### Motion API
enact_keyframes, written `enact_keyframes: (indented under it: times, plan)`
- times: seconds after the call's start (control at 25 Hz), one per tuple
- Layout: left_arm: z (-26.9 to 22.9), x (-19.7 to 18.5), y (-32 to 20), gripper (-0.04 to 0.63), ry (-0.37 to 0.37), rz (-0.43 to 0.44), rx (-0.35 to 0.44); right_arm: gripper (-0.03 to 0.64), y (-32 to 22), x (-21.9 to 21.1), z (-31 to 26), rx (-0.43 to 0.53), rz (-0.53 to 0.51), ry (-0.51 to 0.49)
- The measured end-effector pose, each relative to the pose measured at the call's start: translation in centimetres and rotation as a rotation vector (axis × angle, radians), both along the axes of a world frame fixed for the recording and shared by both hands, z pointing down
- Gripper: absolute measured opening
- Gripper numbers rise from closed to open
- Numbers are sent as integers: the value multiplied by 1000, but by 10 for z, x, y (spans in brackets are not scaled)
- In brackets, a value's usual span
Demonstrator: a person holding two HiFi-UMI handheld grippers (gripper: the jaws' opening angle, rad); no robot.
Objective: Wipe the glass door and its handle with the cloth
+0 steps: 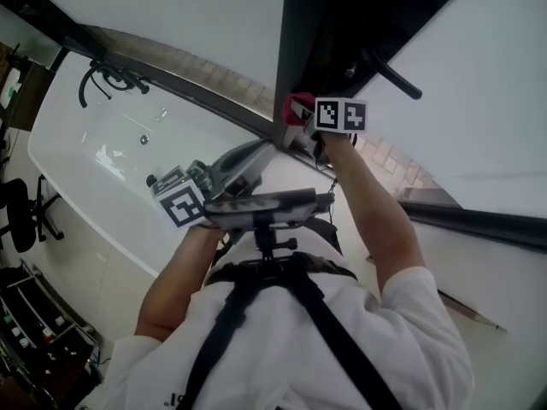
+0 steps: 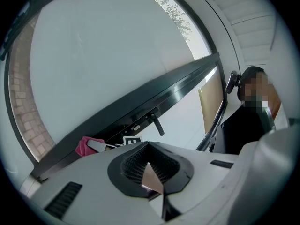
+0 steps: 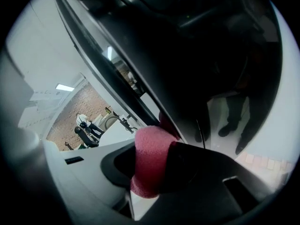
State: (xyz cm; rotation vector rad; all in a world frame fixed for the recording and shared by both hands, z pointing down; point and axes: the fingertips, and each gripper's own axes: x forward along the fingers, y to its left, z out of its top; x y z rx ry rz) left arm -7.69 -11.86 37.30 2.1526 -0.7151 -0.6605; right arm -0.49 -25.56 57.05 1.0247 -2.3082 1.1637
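The glass door (image 1: 171,15) has a dark frame (image 1: 316,41) and a black lever handle (image 1: 393,73). My right gripper (image 1: 301,118), below its marker cube, is shut on a pink cloth (image 1: 299,107) that is pressed to the frame's edge below the handle. In the right gripper view the cloth (image 3: 152,158) bulges between the jaws, close under the dark frame (image 3: 187,55). My left gripper (image 1: 252,156) is held low near the chest, shut and empty, away from the door. The left gripper view looks past that gripper (image 2: 150,172) at the cloth (image 2: 86,146), the handle (image 2: 156,124) and the glass (image 2: 103,55).
A chest harness with a dark flat mount (image 1: 265,203) sits between the arms. A white surface (image 1: 111,143) with a black curved fitting (image 1: 102,79) lies left. An office chair (image 1: 21,216) and shelves (image 1: 34,331) stand at far left. Another person in dark clothes (image 2: 248,121) stands right of the door.
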Motion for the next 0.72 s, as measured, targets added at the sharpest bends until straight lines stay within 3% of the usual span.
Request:
enact_keyframes:
  times: [0.44, 0.72]
  plan:
    - [-8, 9, 1, -8, 14, 58, 13, 97, 4, -11, -100, 220, 12, -99]
    - [12, 3, 7, -8, 43, 112, 39, 97, 5, -14, -156, 359, 44, -138]
